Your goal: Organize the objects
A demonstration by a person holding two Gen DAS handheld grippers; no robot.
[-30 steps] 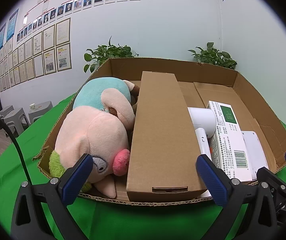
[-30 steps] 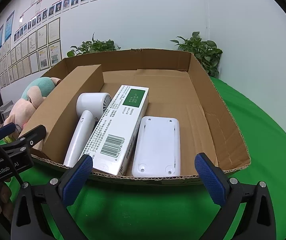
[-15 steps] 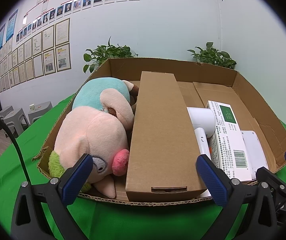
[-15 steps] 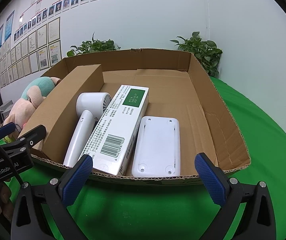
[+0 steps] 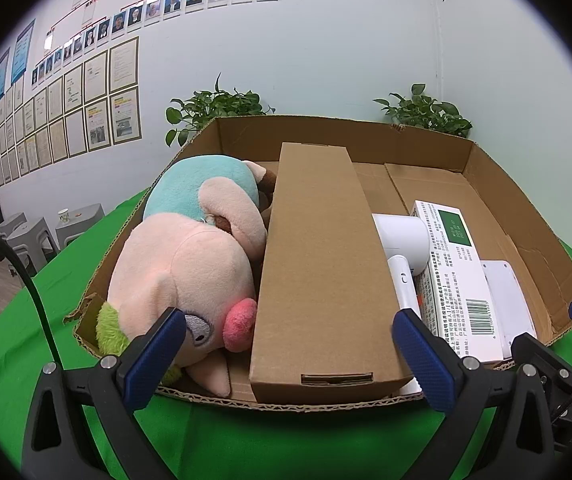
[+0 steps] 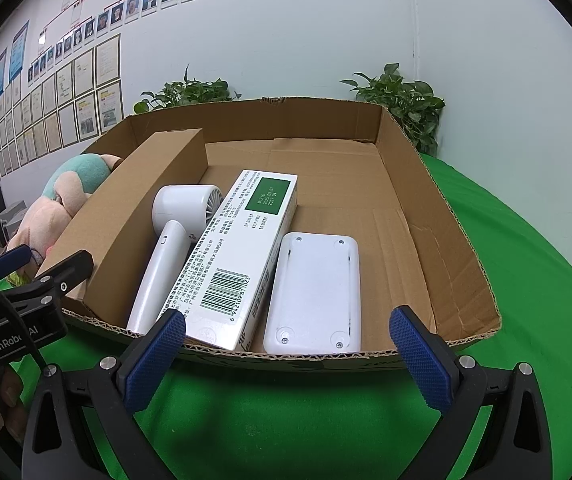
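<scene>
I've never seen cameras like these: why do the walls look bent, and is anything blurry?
Both wrist views are fisheye: straight lines bow, corners go black. In the left view the brown cardboard tray bulges; in the right view the white barcoded carton stays sharp, its print readable. Lighting is even, shadows soft.

Both wrist views face the cardboard box (image 5: 525,216) (image 6: 457,240) closely from its near edge — left and right halves overlapping.

Pink-and-teal plush toy (image 5: 190,264), green tablecloth (image 6: 525,280)

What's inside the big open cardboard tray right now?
Inside the cardboard tray: plush pig, long brown carton, white hair dryer, white barcoded box, flat white device. Anything beneath them is covered.
</scene>
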